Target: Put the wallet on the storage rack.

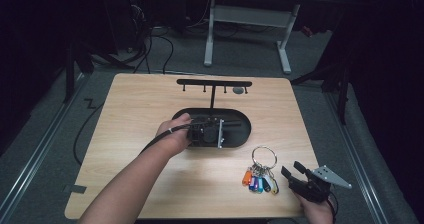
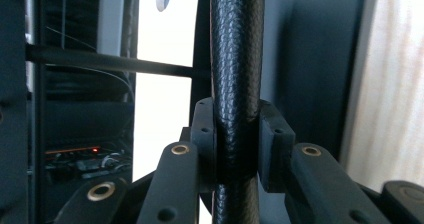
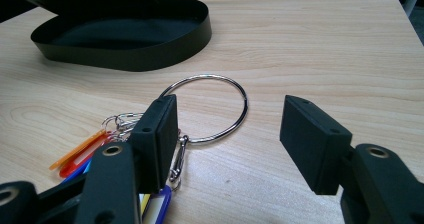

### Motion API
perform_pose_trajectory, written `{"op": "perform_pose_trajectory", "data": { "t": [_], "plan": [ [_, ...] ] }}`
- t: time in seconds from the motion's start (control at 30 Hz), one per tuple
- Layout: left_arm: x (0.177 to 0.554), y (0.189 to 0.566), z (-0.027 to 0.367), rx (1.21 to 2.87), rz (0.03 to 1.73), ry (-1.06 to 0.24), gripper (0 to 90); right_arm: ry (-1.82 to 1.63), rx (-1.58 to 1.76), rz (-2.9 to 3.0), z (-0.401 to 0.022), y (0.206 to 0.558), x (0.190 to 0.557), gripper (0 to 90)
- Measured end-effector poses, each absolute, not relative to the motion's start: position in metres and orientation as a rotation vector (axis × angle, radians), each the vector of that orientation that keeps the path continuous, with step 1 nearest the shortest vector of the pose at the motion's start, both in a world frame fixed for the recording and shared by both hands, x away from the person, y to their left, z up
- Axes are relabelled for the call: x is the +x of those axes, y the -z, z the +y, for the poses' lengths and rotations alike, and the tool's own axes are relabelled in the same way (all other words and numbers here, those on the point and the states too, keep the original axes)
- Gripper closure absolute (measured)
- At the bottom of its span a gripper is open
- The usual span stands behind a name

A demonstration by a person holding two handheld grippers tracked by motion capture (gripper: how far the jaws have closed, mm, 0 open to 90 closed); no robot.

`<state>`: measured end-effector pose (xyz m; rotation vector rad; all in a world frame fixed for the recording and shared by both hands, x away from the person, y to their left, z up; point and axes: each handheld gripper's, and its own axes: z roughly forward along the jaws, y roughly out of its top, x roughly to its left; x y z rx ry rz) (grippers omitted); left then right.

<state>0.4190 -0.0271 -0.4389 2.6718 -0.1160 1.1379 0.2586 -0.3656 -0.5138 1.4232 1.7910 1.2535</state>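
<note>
So the left gripper (image 1: pixel 212 132) is over the black oval tray (image 1: pixel 240 134) that forms the base of the stand (image 1: pixel 214 84), and its jaws are clamped tight on the stand's black textured post (image 2: pixel 236 84). In the left gripper view the post runs straight up between the two pads, pinched from both sides. The left hand (image 1: pixel 172 134) sits just behind the gripper at the tray's near-left edge.

The right gripper (image 1: pixel 292 171) is down at the near right corner of the wooden table (image 1: pixel 140 114), jaws wide apart, nothing between them. The key ring (image 3: pixel 207 109) lies flat on the table right in front of it, a bit toward its left jaw, with the bunch of colored tags (image 1: pixel 259 183) trailing back beside that jaw. Ring isn't touching either pad as far as I can see. The tray is farther ahead of the right gripper, off to its left.
</note>
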Motion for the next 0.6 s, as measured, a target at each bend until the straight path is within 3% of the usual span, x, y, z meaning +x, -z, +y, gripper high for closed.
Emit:
{"op": "perform_pose_trajectory", "data": {
  "t": [0.6],
  "plan": [
    [0.452,0.468,-0.03,2.713,-0.13,-1.16,73.8,-1.275,1.427,1.781,-0.367,0.513,0.257,40.7]
  ]
}}
